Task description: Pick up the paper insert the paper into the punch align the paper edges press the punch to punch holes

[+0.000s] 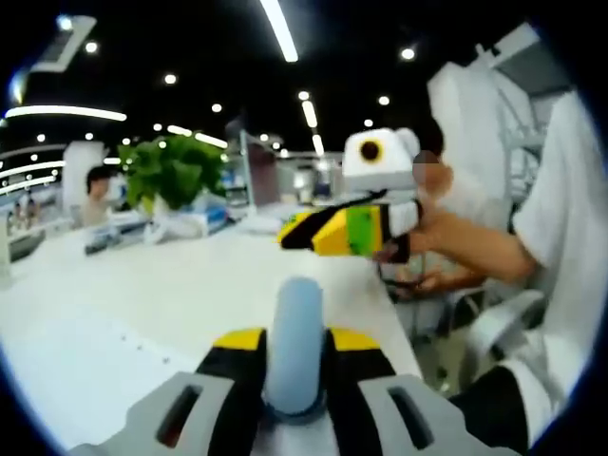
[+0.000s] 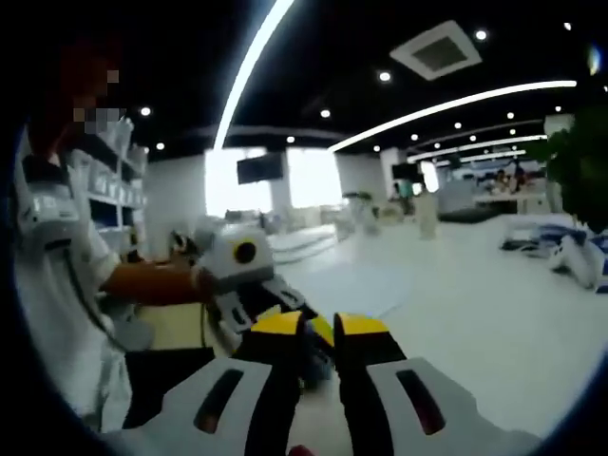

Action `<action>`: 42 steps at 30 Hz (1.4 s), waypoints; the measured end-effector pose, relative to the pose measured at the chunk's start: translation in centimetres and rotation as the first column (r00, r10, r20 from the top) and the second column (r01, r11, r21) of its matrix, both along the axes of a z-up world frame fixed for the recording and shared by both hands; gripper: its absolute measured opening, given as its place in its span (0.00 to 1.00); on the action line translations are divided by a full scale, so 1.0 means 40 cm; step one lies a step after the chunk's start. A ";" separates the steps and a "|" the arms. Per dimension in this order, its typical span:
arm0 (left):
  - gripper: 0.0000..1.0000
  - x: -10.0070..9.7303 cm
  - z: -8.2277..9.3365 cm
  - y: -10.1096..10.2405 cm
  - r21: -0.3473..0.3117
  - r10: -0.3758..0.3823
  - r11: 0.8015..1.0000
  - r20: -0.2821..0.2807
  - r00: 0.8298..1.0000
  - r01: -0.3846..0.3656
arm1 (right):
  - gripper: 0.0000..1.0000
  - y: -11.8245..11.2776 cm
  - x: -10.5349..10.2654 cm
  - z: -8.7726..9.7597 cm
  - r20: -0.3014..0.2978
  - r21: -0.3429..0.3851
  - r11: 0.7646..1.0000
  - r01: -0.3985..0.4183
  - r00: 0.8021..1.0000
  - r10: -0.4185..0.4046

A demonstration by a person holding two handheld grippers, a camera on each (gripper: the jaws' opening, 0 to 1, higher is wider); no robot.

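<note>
White table (image 1: 142, 294) under both hand-held grippers, seemingly closed.

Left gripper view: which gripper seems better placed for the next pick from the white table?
Probably the right gripper: it hovers over the table, while the left gripper is closed on a light blue cylinder.

White table (image 1: 142, 294): broad bare middle, open passage. Far edge crowded by potted plant (image 1: 171, 171) and clutter. Right gripper (image 1: 313, 233) hangs above right edge; seated person (image 1: 560, 237) blocks there.
</note>
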State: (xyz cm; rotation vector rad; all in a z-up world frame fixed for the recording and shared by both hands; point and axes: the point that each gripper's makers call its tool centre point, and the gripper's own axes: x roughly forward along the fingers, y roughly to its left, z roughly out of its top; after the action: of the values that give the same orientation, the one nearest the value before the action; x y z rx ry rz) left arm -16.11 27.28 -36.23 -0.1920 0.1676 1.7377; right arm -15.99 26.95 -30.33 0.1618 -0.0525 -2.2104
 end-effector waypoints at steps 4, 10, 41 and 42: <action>0.26 -0.001 0.000 0.000 0.001 -0.001 1.000 -0.002 1.000 0.001 | 0.11 -0.041 0.034 0.056 -0.084 0.023 0.999 0.036 0.996 -0.034; 0.26 0.000 0.001 -0.001 0.002 -0.003 1.000 -0.010 1.000 0.003 | 0.05 -0.040 0.022 0.103 -0.137 -0.019 0.985 0.171 0.976 -0.172; 0.26 0.004 0.001 -0.003 0.001 -0.003 1.000 -0.028 1.000 0.003 | 0.04 -0.043 -0.072 -0.011 -0.048 -0.137 0.850 0.508 0.854 -0.518; 0.26 0.004 0.001 -0.003 0.000 -0.003 1.000 -0.028 1.000 0.003 | 0.03 -0.036 -0.072 -0.018 -0.057 -0.119 0.850 0.513 0.851 -0.522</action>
State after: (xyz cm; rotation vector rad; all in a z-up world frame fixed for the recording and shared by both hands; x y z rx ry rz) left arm -15.94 27.18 -36.21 -0.1667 0.1882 1.7383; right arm -18.87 25.50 -31.05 -0.0119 -0.1766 -2.7485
